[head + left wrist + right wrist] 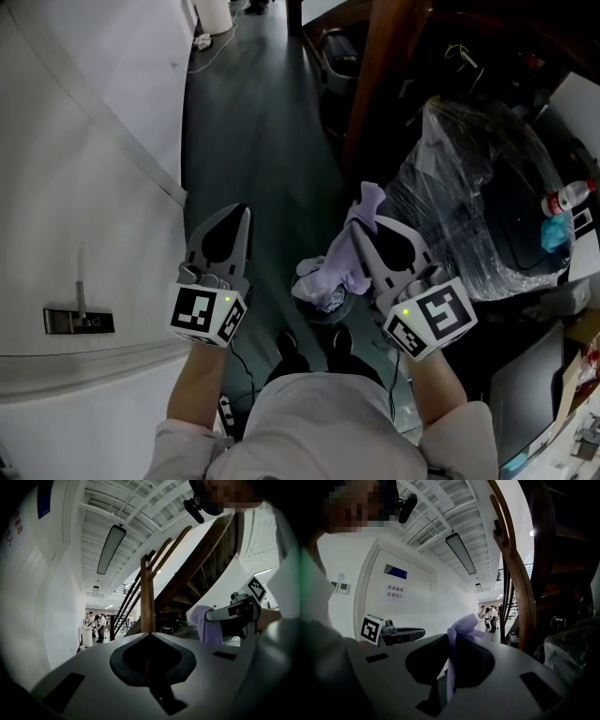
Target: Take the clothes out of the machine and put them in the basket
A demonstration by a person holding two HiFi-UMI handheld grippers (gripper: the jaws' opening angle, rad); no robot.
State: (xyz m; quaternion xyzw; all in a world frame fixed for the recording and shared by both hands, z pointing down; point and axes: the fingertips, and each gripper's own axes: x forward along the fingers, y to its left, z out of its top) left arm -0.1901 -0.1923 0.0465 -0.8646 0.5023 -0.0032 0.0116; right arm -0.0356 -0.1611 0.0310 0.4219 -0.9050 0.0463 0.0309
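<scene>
A lavender cloth (349, 255) hangs from my right gripper (364, 217), whose jaws are shut on it; its loose end droops toward the floor. In the right gripper view the cloth (461, 625) bunches out above the closed tips of that gripper (452, 638). My left gripper (240, 212) is held level beside it on the left, shut with nothing in it. In the left gripper view its jaws (149, 635) meet in a thin line, and the right gripper (234, 613) with the cloth (208, 626) shows at the right. No washing machine is in view.
Below the cloth, a dark round container (307, 307) stands on the floor by the person's feet, with pale cloth in it. A white door with a handle (80, 319) fills the left. A plastic-wrapped heap (469, 187) and a wooden stair beam (380, 75) stand to the right.
</scene>
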